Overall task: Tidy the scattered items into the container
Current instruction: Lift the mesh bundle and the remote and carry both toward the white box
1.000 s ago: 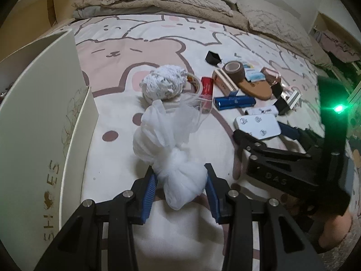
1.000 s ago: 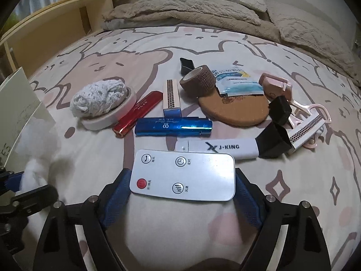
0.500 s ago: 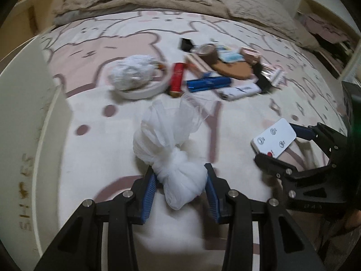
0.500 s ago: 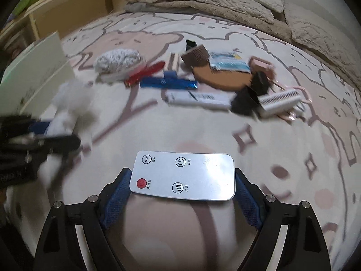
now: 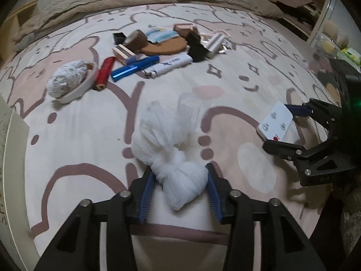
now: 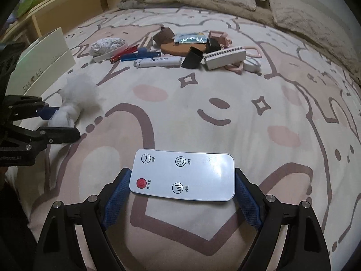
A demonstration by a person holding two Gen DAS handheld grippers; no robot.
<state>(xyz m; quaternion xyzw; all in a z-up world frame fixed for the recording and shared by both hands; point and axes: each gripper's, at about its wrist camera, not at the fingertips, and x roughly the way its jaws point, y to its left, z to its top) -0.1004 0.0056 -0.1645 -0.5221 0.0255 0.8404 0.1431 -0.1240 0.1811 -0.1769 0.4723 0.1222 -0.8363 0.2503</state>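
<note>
My left gripper (image 5: 179, 188) is shut on a knotted white mesh bundle (image 5: 171, 155) and holds it above the bedspread. It also shows in the right wrist view (image 6: 74, 103). My right gripper (image 6: 181, 194) is shut on a flat white remote control (image 6: 182, 176), also seen at the right of the left wrist view (image 5: 275, 122). The cream shoe box (image 6: 45, 61) stands at the left; only its edge (image 5: 11, 140) shows in the left wrist view. The scattered items lie far ahead on the bed.
In the pile lie a white rag in a tape roll (image 5: 70, 80), a red tube (image 5: 104, 72), a blue tube (image 5: 135, 67), a white lighter (image 6: 158, 62), a cork disc (image 5: 165, 46), black caps (image 6: 191, 57) and a comb-like razor (image 6: 224, 56). Pillows lie behind.
Both grippers have pulled back from the pile with their loads. The pile now looks farther away, and the right gripper with the remote sits farther right of the left one.
</note>
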